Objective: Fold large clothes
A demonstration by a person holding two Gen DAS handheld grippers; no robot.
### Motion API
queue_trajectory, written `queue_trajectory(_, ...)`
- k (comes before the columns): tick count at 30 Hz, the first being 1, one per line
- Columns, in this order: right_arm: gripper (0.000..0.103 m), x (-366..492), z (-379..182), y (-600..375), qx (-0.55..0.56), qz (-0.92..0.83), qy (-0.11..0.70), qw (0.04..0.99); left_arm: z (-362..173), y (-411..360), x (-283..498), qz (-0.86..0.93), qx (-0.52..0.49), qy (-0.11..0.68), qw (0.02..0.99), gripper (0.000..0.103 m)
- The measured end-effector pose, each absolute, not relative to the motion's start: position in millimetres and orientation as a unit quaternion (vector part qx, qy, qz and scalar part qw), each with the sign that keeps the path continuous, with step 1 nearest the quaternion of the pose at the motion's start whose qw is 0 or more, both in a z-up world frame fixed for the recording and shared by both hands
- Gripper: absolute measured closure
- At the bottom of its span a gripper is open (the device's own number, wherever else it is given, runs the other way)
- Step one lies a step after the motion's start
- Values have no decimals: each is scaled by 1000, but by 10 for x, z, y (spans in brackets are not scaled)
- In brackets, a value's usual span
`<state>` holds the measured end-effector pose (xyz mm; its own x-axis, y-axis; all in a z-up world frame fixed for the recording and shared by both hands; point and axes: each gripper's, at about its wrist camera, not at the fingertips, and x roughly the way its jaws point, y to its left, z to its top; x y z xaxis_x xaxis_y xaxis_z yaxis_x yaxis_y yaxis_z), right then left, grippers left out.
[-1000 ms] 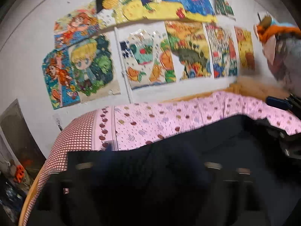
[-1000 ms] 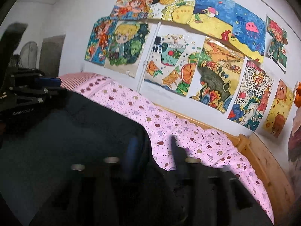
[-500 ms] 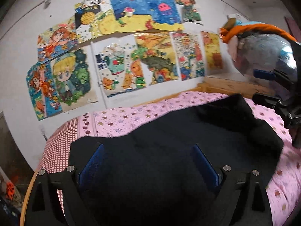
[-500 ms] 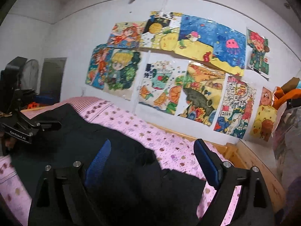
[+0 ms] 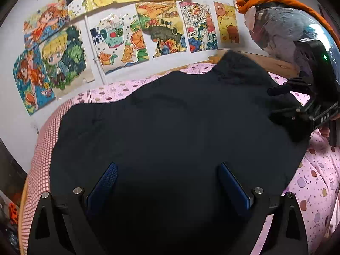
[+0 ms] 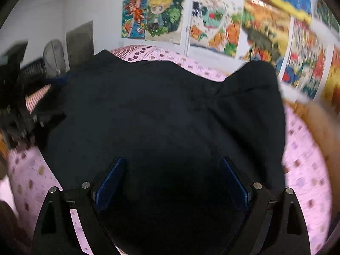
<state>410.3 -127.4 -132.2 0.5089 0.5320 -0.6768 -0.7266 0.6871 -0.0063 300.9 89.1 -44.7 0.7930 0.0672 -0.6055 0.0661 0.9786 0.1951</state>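
A large dark navy garment (image 5: 170,116) lies spread over the pink dotted bed sheet (image 5: 314,180). My left gripper (image 5: 168,170) hovers over its near part. Its jaws are opening wide, and the cloth lies under them with neither blue pad pressing on it. My right gripper (image 6: 172,165) stands open over the same garment (image 6: 159,110), its pads also free of the cloth. The right gripper (image 5: 282,101) also shows at the garment's right end in the left wrist view. In the right wrist view the left gripper (image 6: 23,110) is a blur at the left edge.
Coloured drawings (image 5: 161,31) cover the white wall behind the bed. A wooden bed frame (image 5: 265,61) and a grey bundle with an orange band (image 5: 286,21) sit at the right. A red checked sheet end (image 5: 42,148) lies left. A fan (image 6: 53,57) stands by the far wall.
Both grippers have opened wide and tipped down over the garment. The cloth that was bunched up between the jaws now lies flatter on the bed.
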Motion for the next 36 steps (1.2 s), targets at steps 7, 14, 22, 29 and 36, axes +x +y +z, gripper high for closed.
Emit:
queue_trajectory(7, 15, 4329, -1559, -1102, -109, 382, 367, 841, -551, 962, 3272, 15, 111, 321, 940, 0)
queue_trajectory(14, 15, 4602, -1662, -930, -108, 350, 384, 848, -630, 1003, 3598, 37, 122, 327, 937, 0)
queue_trajectory(22, 15, 5012, -1705, -791, -104, 324, 387, 857, -617, 1132, 4092, 71, 104, 345, 930, 0)
queue_trajectory(29, 15, 5338, -1801, -773, -91, 293, 387, 869, -664, 1222, 4401, 79, 99, 352, 928, 0)
queue_trajectory(36, 15, 5736, -1910, -802, -70, 268, 405, 871, -742, 1425, 4766, 101, 65, 371, 921, 0)
